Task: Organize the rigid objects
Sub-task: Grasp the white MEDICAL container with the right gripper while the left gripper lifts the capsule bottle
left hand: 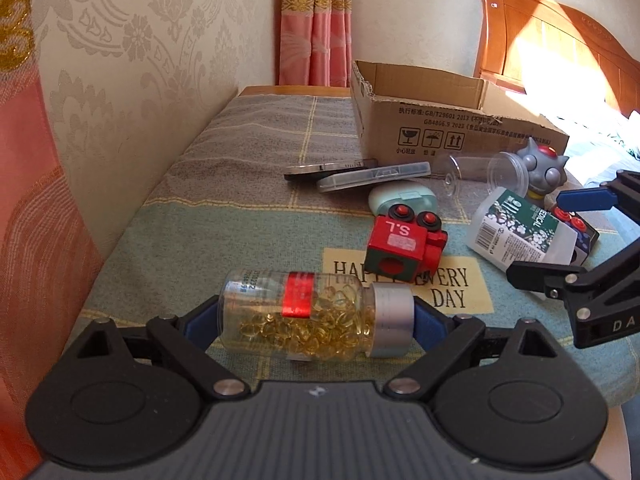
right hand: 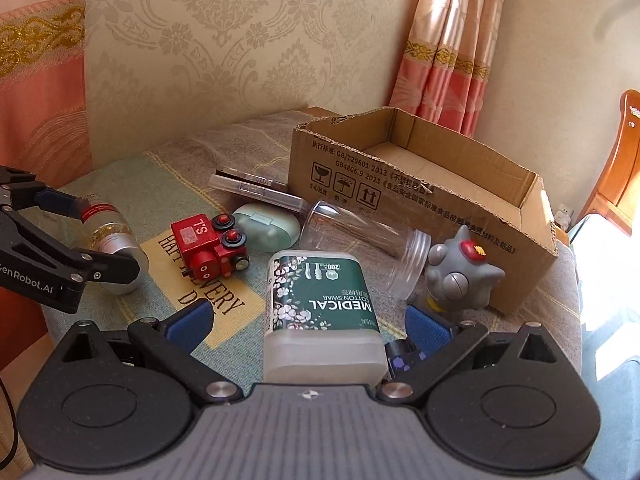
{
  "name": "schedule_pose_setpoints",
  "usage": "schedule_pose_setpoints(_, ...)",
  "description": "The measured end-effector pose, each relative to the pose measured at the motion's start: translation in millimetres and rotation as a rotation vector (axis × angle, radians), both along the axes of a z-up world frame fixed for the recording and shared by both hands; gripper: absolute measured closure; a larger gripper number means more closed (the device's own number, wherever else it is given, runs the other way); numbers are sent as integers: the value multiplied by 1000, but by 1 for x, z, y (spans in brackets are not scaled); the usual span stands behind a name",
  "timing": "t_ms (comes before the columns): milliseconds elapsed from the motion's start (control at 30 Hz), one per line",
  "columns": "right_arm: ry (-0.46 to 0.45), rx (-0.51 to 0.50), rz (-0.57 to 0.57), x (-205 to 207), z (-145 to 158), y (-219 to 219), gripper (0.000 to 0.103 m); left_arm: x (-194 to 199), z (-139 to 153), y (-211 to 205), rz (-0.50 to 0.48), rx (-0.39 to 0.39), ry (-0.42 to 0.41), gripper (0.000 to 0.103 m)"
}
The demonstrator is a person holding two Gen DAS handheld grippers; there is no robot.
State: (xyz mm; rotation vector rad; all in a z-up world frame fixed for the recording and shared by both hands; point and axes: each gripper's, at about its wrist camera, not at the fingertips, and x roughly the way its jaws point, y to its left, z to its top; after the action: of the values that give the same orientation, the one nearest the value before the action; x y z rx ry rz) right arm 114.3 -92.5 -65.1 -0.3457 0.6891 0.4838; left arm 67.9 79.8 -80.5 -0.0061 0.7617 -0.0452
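Matt corrugated cardboard box [right hand: 420, 208]

Left gripper [left hand: 316, 316] jaws wide, apparently gripping, right gripper [right hand: 308, 326] jaws spread

Surface: checked grey-green cloth-covered surface [right hand: 168, 184].
Far right: open brown cardboard box [right hand: 500, 256].
Middle: red wooden toy train [right hand: 208, 246], mint oval plastic case [right hand: 272, 228].

1. Warm daylight enters from the right of both grippers, lighting both views brightly.
2. Glare whites out the wooden headboard [left hand: 560, 52] and the right wrist view's right edge.
3. Fisheye bending curves the edges; corners darken.
4. Focus is sharp, without motion blur.
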Motion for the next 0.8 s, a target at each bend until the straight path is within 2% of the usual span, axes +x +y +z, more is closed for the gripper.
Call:
schedule_pose_setpoints(167,52,-36,0,14,-12,13,0,1,0,3,-6,-6,-4,9)
schedule_pose_setpoints(367,90,-24,30,-6,-13,17,0,0,0,5,-13,-12,-9,9)
schedule_pose_setpoints(533,127,-3,-45,-1,-18,22,0,-1,0,7,-14,-19,-12,9)
schedule_pose_setpoints(800,113,-12,-155,10,-18,30,15,0,0,8,-19,-22,-11,9)
